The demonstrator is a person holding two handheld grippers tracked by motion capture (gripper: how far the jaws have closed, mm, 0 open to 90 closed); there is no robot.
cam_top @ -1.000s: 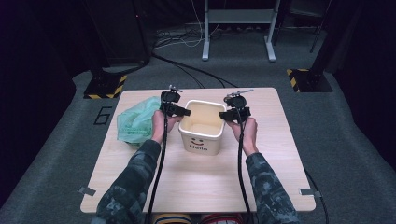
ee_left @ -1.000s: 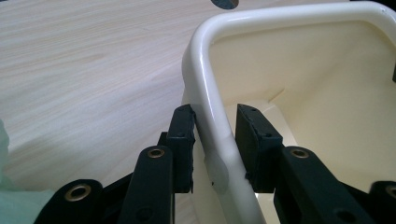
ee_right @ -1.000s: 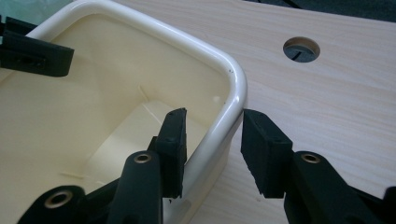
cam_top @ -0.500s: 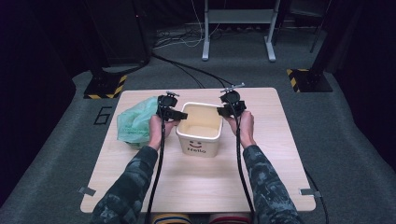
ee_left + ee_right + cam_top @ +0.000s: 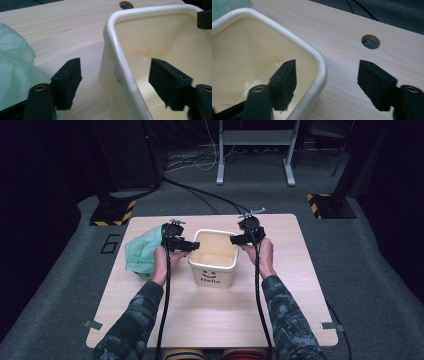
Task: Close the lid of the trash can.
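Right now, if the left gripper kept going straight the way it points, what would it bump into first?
The left gripper is open, straddling the bin's near wall, one jaw outside and one inside. Going straight on, it would probably slide along that rim; depth is hard to judge, so the wall may touch a jaw first.

This looks like a lab or test room. A light wooden table (image 5: 210, 320) stands on grey carpet (image 5: 350, 270), black cables (image 5: 200, 195) run over the floor, yellow-black hazard tape (image 5: 320, 205) marks stand bases, and a metal frame (image 5: 255, 145) stands behind the far edge.
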